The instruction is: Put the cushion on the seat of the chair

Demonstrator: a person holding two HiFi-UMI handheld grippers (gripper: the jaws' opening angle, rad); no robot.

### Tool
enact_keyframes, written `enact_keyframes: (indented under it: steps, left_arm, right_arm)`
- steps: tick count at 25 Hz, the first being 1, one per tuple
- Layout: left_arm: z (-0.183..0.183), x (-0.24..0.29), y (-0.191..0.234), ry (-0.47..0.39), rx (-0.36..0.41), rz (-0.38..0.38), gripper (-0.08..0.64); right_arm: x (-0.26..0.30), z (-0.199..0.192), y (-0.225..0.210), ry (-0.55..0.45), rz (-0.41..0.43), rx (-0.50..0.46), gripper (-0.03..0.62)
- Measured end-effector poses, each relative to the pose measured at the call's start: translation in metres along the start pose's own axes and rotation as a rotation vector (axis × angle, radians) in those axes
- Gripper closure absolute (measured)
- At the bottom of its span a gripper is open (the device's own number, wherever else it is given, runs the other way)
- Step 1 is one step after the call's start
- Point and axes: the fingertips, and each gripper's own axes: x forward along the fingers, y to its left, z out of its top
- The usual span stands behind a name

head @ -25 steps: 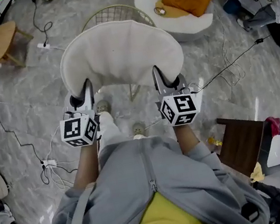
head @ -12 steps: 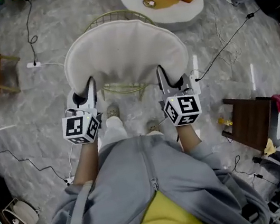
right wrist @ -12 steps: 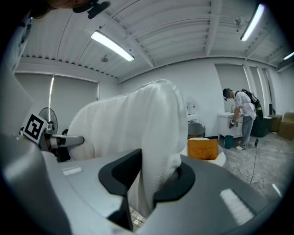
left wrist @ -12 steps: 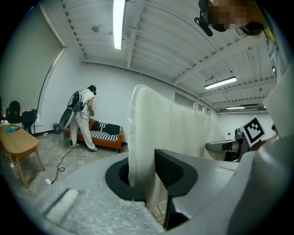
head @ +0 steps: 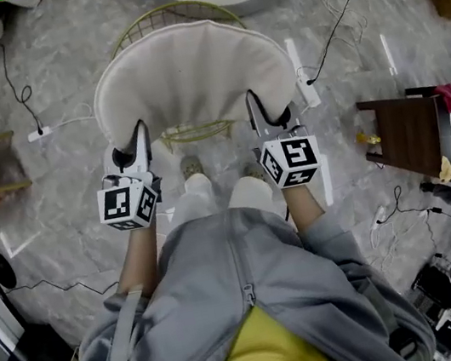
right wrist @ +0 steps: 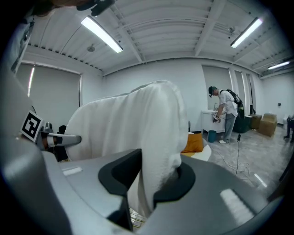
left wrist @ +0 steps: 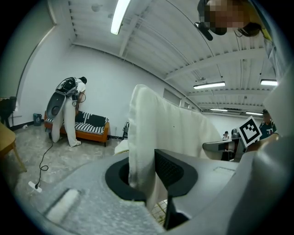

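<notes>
White cushion (head: 189, 73) stretches crosswise from left gripper (head: 132, 144) to right gripper (head: 271, 114).

Your cushion (head: 189, 73) is thick white cloth with a soft, fleecy, matt nap. The chair (head: 195, 131) is thin wire metal in a pale gold finish. Your left gripper (left wrist: 146, 172) and right gripper (right wrist: 149, 181) look like matt grey plastic, slightly grainy, with black pads (left wrist: 171, 170) that show a fine ribbed texture. The floor (head: 64, 195) is glossy marbled stone, and the table (head: 406, 133) is dark wood.
</notes>
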Motion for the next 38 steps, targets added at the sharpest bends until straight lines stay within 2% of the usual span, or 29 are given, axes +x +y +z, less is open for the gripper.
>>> enact_keyframes:
  steps: [8,17,29,38]
  left_arm:
    - [-0.038,0.016,0.021,0.06,-0.045,-0.038,0.495]
    - [-0.093,0.046,0.034,0.132,-0.075,-0.043,0.495]
    - [-0.204,0.076,0.055,0.246,-0.112,-0.019,0.495]
    - [-0.266,0.09,0.072,0.306,-0.157,0.014,0.494]
  right_arm:
    - [0.022,-0.035,0.0,0.068,-0.025,0.003,0.503]
    - [0.056,-0.089,-0.018,0.153,-0.021,0.016,0.503]
    - [0.101,-0.201,-0.04,0.266,0.02,0.052,0.502]
    - [0.128,-0.262,-0.044,0.331,0.035,0.069,0.502]
